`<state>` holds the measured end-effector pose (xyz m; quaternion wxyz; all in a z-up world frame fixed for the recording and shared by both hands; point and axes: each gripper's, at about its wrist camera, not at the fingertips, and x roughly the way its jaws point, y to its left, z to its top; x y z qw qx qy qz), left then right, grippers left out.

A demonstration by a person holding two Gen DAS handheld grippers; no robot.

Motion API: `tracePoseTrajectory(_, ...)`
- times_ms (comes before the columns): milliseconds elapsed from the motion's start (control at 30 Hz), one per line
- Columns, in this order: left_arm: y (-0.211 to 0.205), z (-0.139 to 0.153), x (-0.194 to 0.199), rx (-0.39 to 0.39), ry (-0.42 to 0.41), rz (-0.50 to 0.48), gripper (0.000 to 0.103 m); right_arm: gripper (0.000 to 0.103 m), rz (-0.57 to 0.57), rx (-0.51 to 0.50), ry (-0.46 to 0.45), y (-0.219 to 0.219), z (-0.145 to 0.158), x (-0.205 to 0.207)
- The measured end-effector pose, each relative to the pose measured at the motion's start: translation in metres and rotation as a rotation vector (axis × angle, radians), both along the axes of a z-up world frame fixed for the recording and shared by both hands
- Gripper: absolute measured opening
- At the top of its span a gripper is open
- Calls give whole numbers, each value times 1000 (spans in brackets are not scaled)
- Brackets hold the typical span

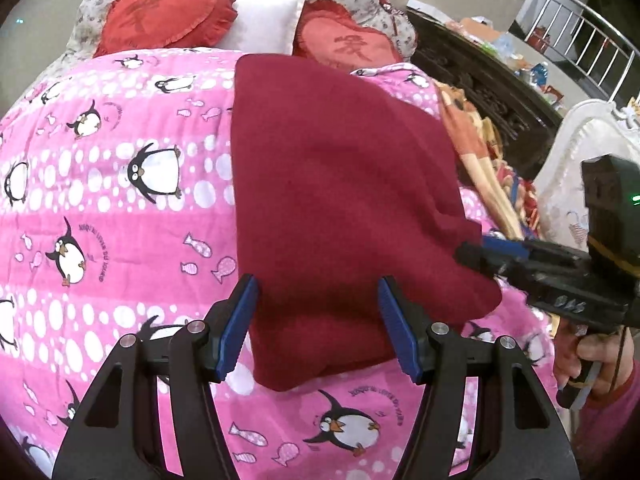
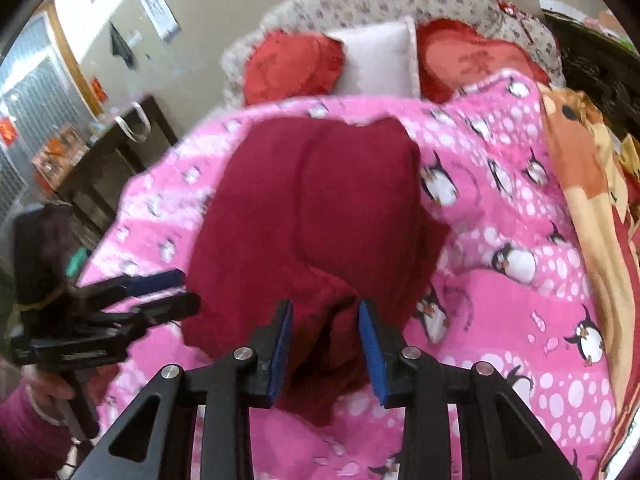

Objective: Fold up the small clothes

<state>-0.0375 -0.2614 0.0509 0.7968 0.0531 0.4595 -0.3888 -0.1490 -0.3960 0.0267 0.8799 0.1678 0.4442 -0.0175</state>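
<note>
A dark red, soft fleece-like garment (image 1: 344, 200) lay folded into a long, roughly rectangular shape on a bright pink quilted bedcover printed with penguins, fish and white dots (image 1: 120, 208). Its far edge pointed toward the head of the bed, where 2 red frilled heart-shaped cushions (image 1: 168, 16) flanked 1 white square pillow (image 1: 264, 20).

The left gripper (image 1: 318, 320), black with blue ribbed pads, hovered over the near end of the garment. Its jaws stood wide apart, 1 on each side of the cloth's near corner, and neither pad pressed on the fabric.

The right gripper (image 2: 326, 344) came in at the garment's near right edge. In its own view a raised fold of the red cloth sat between its 2 blue pads, which were part-way closed; whether they actually pinched the fold could not be told. In the left wrist view the same tool (image 1: 480, 254) reached the cloth's edge from the right, held by a hand (image 1: 588, 360) in a pink sleeve.

An orange and cream patterned blanket (image 2: 580, 184) lay along the right side of the bed.
</note>
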Motion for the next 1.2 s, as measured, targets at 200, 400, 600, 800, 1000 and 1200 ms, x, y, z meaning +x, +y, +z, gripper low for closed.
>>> tracePoseTrajectory(200, -3, -1, -1, 22, -20, 0, 62, 33, -18, 83, 12, -14, -3, -4)
tracePoseTrajectory(400, -4, -2, 5, 24, -19, 3, 62, 60, -136, 138, -89, -40, 23, 8)
tracePoseTrajectory(600, -7, -4, 6, 27, -24, 3, 64, 60, -211, 237, -59, -73, 5, 58)
tracePoseTrajectory(800, -8, -10, 10, 20, -17, -6, 69, 15, -167, 21, -78, -68, 14, 81)
tracePoseTrajectory(1000, -11, -15, 13, 19, -1, -5, 71, 14, -220, 12, -37, -79, -14, 93)
tracePoseTrajectory(1200, -10, -16, 15, 17, 12, 4, 71, 28, -228, 7, -65, -72, 13, 70)
